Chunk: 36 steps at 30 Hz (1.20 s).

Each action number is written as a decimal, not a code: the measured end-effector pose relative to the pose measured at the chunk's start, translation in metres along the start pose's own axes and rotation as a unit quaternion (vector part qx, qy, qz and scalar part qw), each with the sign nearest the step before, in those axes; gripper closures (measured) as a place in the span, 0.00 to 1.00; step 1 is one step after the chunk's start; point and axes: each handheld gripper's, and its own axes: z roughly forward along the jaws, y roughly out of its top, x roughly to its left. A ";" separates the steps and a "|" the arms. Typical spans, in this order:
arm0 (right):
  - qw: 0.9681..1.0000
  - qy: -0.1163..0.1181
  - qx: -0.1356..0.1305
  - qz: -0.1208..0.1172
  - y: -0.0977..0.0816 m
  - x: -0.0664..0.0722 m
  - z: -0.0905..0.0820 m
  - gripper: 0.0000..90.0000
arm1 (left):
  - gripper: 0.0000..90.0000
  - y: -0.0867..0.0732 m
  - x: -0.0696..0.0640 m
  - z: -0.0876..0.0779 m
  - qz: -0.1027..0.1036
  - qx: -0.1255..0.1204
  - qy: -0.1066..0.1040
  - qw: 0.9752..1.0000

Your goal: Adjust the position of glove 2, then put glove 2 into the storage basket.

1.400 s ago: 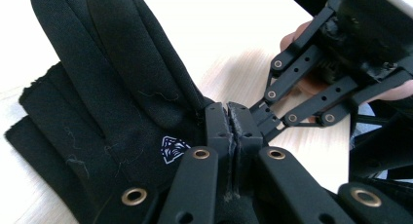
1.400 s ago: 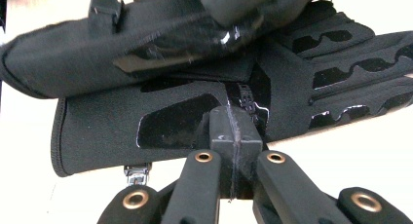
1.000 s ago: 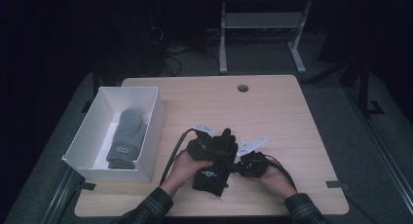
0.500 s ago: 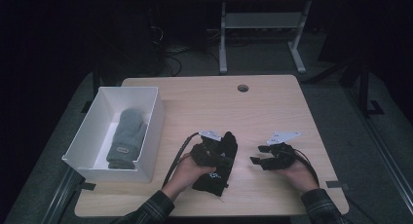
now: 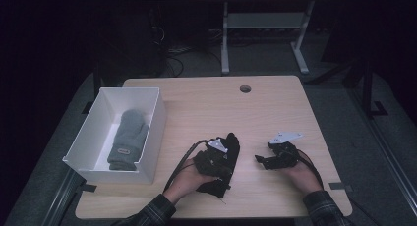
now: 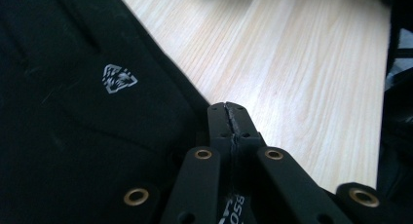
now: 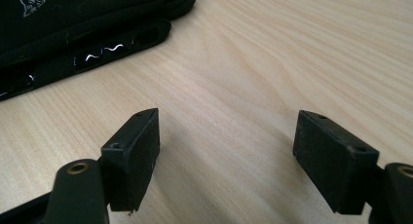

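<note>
The person's left hand (image 5: 189,176) comes in from the bottom edge of the high view, the forearm in a checked sleeve (image 5: 152,212) that lies slanted toward the middle of the table (image 5: 206,103). This hand holds the left gripper (image 5: 216,157) low over the black glove (image 5: 227,152), which lies on the wood near the front edge, a little left of the middle. In the left gripper view the two jaws are pressed together with no gap between the pads. The glove (image 6: 87,112) with its small white logo (image 6: 119,79) lies just to the left of the closed tips. It seems that a thin edge of the cloth reaches the jaws, but the view is too dark there to be sure, so I cannot tell if the tips pinch any cloth.

The right hand (image 5: 301,173) rests at the right front of the table, the wrist low and the gripper pointing to the left, toward the glove. The right gripper (image 5: 263,159) is apart from the glove, with bare wood between them. Its jaws have just been opening, and in the right gripper view they stand wide apart with only the table (image 7: 272,63) between them. The glove (image 7: 73,24) lies farther off, at the upper left of that view.

A white box (image 5: 152,132) stands at the left side of the table, and a grey mitten (image 5: 127,137) lies inside it.
</note>
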 end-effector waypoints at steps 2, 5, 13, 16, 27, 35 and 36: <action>1.000 0.000 -0.003 0.000 -0.001 -0.001 0.000 0.26 | 0.99 -0.002 0.000 -0.001 0.004 0.006 0.009 1.000; 1.000 0.000 -0.007 0.003 -0.002 -0.001 0.001 0.23 | 0.99 -0.006 0.001 -0.004 0.007 0.010 0.017 1.000; 1.000 -0.003 -0.008 0.004 -0.002 -0.002 0.001 0.21 | 0.99 -0.020 0.013 -0.029 0.010 0.026 0.064 0.998; 1.000 -0.003 -0.008 0.004 -0.002 -0.002 0.001 0.21 | 0.99 -0.025 0.020 -0.037 0.006 0.025 0.082 0.996; 1.000 -0.005 -0.006 0.006 -0.002 -0.001 0.002 0.19 | 0.76 -0.023 0.035 -0.058 0.012 -0.028 0.117 0.993; 1.000 -0.007 -0.005 0.009 -0.002 0.001 0.002 0.19 | 0.31 -0.008 0.045 -0.055 0.057 -0.050 0.125 0.989; 1.000 -0.007 -0.005 0.009 -0.002 0.001 0.002 0.19 | 0.29 -0.006 0.047 -0.052 0.064 -0.046 0.124 0.989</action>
